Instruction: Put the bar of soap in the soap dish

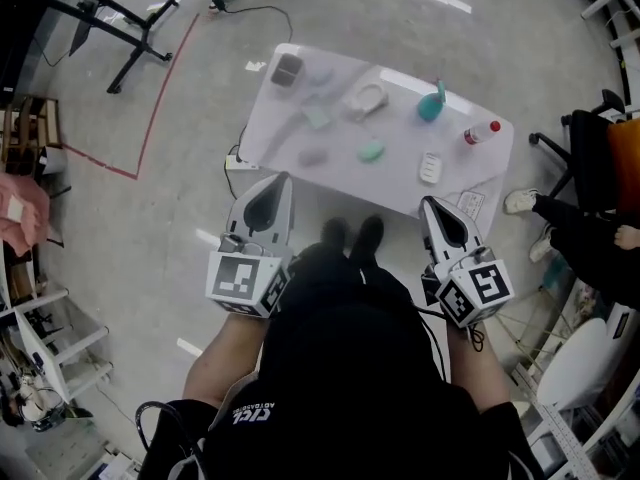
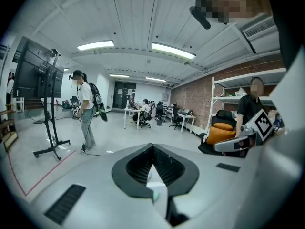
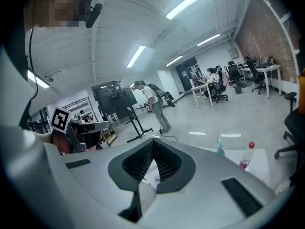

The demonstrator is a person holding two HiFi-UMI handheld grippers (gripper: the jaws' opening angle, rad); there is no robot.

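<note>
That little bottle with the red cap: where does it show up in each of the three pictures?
Head view: the red-capped bottle is at the upper right, near the right end of the white table.
Left gripper view: not in it.
Right gripper view: lower right, beyond the gripper's body.
Shared landmark: the teal spray bottle, just left of it in both views that show it.

- Your head camera looks steeply down past your chest. The worktop (image 1: 400, 138) sits well ahead near the top, with the left tool (image 1: 283, 178) and the right tool (image 1: 428, 204) below it.
- The left tool's camera sits close behind its tips and faces almost level across the room.
- The right tool's camera faces much the same way. It shares the worktop's red-capped bottle (image 3: 245, 155) with the head view.
</note>
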